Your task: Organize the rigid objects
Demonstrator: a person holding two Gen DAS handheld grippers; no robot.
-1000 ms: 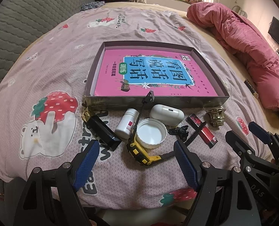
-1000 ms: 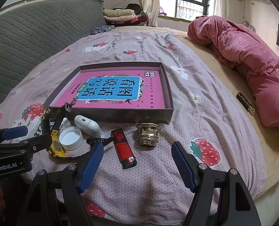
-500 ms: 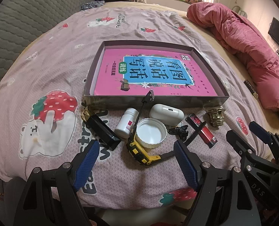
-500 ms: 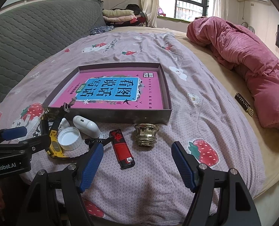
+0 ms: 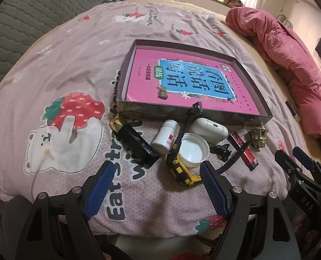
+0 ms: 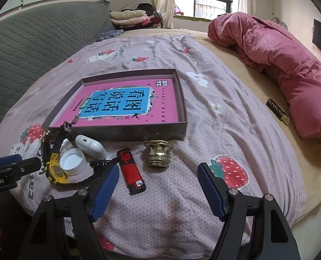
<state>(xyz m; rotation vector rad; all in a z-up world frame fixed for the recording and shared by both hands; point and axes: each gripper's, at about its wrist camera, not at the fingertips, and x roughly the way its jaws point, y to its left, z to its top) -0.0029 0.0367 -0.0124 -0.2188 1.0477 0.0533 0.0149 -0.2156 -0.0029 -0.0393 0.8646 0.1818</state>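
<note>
Left claw [image 5: 156, 186] and right claw [image 6: 158, 188] both spread wide, gripping nothing, low over the bed [image 6: 236, 130]. Just beyond: yellow watch [image 5: 182, 171], white cap [image 5: 194, 149], red lighter [image 6: 131, 171], gold cap [image 6: 158, 153], white case [image 5: 209, 129], white bottle [image 5: 165, 137], black box [image 5: 136, 144]. Farther back, a shallow tray [image 6: 183, 101] holding a pink book [image 6: 125, 106].

A shiny brass-coloured metal cap [image 6: 158, 154] sat lower centre; glossy plastic lighter [image 6: 131, 171]; matt cloth sheet [image 6: 214, 134].
</note>
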